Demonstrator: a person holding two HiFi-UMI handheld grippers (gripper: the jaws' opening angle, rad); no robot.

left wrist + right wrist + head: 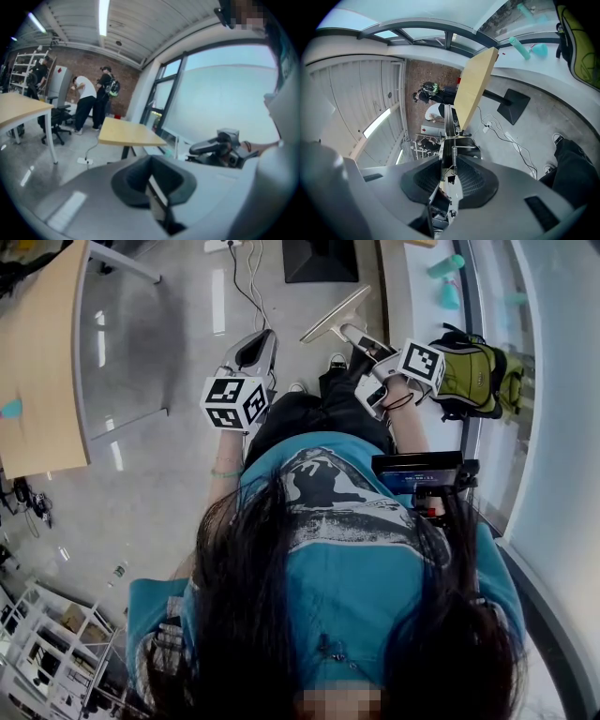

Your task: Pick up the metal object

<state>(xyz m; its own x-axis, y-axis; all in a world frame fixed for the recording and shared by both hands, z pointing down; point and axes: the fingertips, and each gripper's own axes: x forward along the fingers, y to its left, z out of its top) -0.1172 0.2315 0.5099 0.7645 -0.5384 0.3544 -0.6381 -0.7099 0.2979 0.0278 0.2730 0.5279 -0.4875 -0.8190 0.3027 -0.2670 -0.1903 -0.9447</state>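
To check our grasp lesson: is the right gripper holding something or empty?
Holding: the right gripper is closed on a metal object with a spring, whose flat part sticks out in the head view.

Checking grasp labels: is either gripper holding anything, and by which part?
The right gripper holds the metal object by the end near its spring. The left gripper is empty, jaws together.

2 grippers: left gripper point(266, 337), right gripper point(450, 161). 2 marker cubes point(234, 401) point(422, 362), 1 per gripper. 1 metal object point(335, 313). 1 person point(366, 568) w/ the grippers, plus 3 people point(39, 75) point(85, 99) point(105, 91) in bkgd. 2 wood-top tables point(21, 110) point(126, 133). 1 office chair point(58, 119). 1 shelf unit point(18, 70). 2 ceiling strip lights point(103, 16) point(36, 22). 2 backpacks: 1 green point(473, 376), 1 on a person's back point(113, 87). 1 teal bottle point(445, 265), 1 teal cup point(450, 296). 1 power strip point(85, 161).
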